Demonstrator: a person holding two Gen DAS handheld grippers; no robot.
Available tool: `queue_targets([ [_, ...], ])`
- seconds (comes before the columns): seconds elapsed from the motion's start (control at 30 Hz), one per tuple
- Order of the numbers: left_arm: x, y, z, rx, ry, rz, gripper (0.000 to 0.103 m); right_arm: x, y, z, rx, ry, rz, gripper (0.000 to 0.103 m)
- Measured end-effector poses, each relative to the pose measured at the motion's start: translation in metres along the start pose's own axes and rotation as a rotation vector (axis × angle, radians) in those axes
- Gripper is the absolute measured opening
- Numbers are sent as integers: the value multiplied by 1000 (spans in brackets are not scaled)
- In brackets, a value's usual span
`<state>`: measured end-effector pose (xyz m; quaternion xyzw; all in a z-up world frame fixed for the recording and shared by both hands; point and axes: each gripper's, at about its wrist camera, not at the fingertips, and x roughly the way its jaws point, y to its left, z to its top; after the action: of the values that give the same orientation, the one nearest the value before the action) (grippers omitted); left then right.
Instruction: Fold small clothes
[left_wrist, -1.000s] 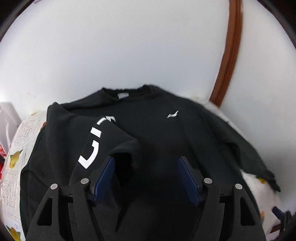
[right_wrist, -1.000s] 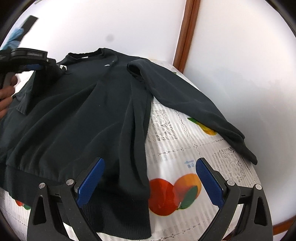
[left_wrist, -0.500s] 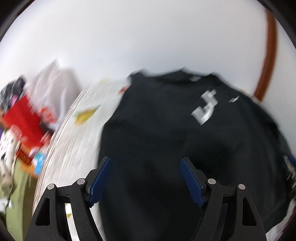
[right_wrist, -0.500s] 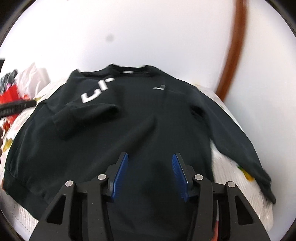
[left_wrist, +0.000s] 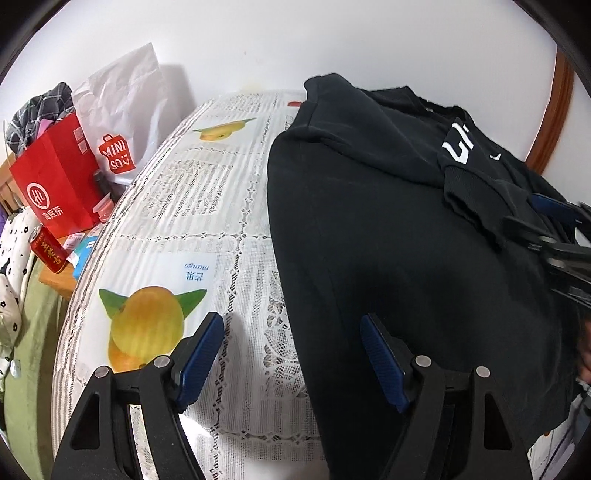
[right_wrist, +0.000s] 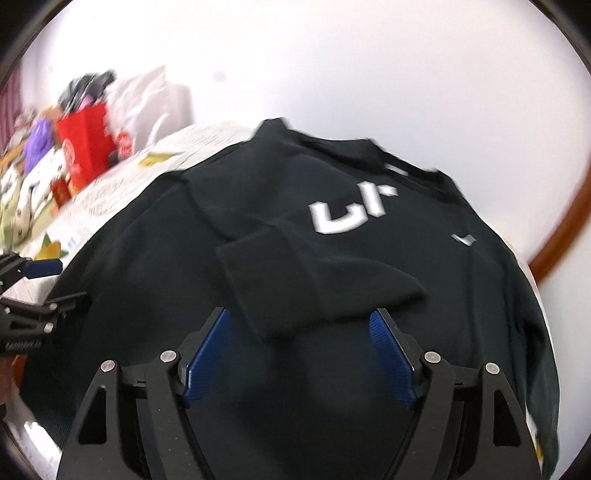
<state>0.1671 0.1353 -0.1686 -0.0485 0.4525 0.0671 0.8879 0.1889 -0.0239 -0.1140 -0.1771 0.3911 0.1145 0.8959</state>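
A black sweatshirt (left_wrist: 388, 229) lies flat on the fruit-print tablecloth (left_wrist: 192, 221). Its left sleeve (right_wrist: 314, 266), with white letters, is folded across the chest. My left gripper (left_wrist: 291, 354) stands open over the garment's left edge, one finger above the cloth and the other above the fabric; nothing is pinched. My right gripper (right_wrist: 299, 350) hovers over the body just below the folded sleeve's cuff, its jaws opening, with the cuff end between the tips but not pressed. Each gripper shows in the other's view: the right gripper (left_wrist: 543, 221) at the far right, the left gripper (right_wrist: 55, 284) at the far left.
A red paper bag (left_wrist: 55, 184), a white shopping bag (left_wrist: 122, 118) and a red can (left_wrist: 48, 251) crowd a low surface left of the table. White wall stands behind, with a brown wooden frame (left_wrist: 554, 110) at the right. Green bedding lies at the lower left.
My left gripper left the folded sleeve and moved left to the sweatshirt's side edge. My right gripper swung from the right side to the middle, narrowing and then widening.
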Motion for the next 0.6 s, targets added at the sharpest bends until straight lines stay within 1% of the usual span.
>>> queue_targets([
  [0.13,0,-1,-1,1,-25,3,75,37,18,15,-22,67,8,77],
  [0.2,0,-1,-5,7,-48,8,76,52,24,19,-46,100,-22,77],
  [0.23,-1,-2,-5,8,-50,10,76,56,26,20,-54,100,-27,76],
  [0.27,0,-1,-5,7,-48,9,76,56,26,20,-53,87,-25,73],
  [0.3,0,-1,-5,6,-48,9,76,56,26,21,-54,78,-19,66],
  [0.33,0,-1,-5,6,-48,10,76,57,24,22,-61,87,-8,37],
  [0.37,0,-1,-4,6,-48,9,76,57,20,23,-56,96,12,16],
  [0.4,1,0,-4,4,-48,8,76,54,12,26,-26,93,37,16],
  [0.47,1,1,-4,-1,-46,7,77,44,-7,30,25,65,45,14],
  [0.57,2,0,-4,-1,-46,9,78,19,-59,36,142,-5,15,13],
  [0.6,2,1,-4,-1,-46,10,78,10,-86,35,200,-24,-5,13],
])
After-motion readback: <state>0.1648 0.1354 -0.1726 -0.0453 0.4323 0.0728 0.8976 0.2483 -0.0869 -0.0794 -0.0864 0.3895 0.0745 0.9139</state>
